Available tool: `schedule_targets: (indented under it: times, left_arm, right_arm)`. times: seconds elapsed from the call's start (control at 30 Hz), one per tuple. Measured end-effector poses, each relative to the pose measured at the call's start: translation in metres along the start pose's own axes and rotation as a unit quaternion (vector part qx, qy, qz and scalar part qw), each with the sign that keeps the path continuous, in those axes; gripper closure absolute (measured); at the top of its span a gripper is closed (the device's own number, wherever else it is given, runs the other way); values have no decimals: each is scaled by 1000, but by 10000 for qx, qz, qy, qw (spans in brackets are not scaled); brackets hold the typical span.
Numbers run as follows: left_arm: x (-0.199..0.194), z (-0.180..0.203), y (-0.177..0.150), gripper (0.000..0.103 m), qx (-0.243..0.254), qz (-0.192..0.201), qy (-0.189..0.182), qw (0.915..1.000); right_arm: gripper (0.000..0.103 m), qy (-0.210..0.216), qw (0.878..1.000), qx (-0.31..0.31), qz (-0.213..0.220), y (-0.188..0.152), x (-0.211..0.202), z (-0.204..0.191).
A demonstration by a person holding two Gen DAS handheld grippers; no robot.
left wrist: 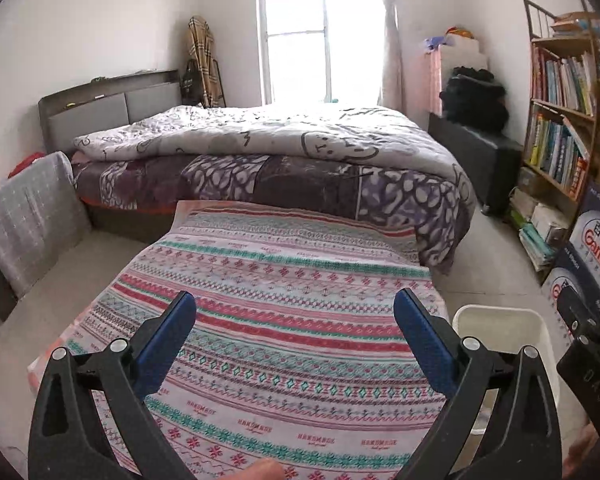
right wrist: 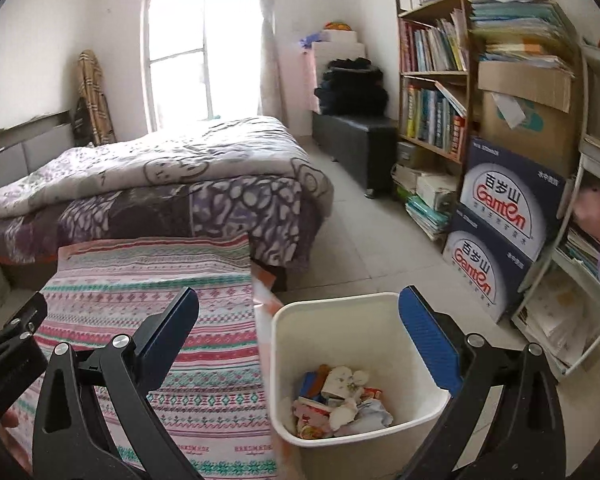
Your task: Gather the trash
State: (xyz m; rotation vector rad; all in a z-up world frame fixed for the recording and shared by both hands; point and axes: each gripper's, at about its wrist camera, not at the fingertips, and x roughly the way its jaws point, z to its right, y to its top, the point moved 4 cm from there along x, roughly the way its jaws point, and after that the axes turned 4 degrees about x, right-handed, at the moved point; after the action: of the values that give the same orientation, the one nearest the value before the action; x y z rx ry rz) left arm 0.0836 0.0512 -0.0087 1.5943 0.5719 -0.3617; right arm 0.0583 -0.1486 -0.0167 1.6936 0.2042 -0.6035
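A white waste bin [right wrist: 320,320] stands on the floor beside a table under a patterned striped cloth [right wrist: 180,320]. Crumpled wrappers and paper trash [right wrist: 340,400] lie in its bottom. My right gripper [right wrist: 300,308] hangs above the bin's near left side, open, with nothing between its blue pads. My left gripper [left wrist: 296,312] is over the patterned cloth [left wrist: 280,280], open and empty too. The bin's rim [left wrist: 500,316] shows at the right of the left wrist view, partly hidden by the right finger.
A bed with a grey quilt [left wrist: 260,136] lies behind the table. A bookshelf [right wrist: 432,92], stacked water cartons [right wrist: 500,232] and a white rack [right wrist: 580,280] line the right wall. A black bench [right wrist: 356,144] stands near the window. A folded grey rack [left wrist: 28,216] leans at left.
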Motion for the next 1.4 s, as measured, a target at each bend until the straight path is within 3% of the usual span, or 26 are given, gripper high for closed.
schedule_targets:
  times: [1.4]
  left_arm:
    - [7,-1,-13,7,-82,-98,-73,9999]
  right_arm:
    - [7,-4,9999,-40,-158,-9,8,-10]
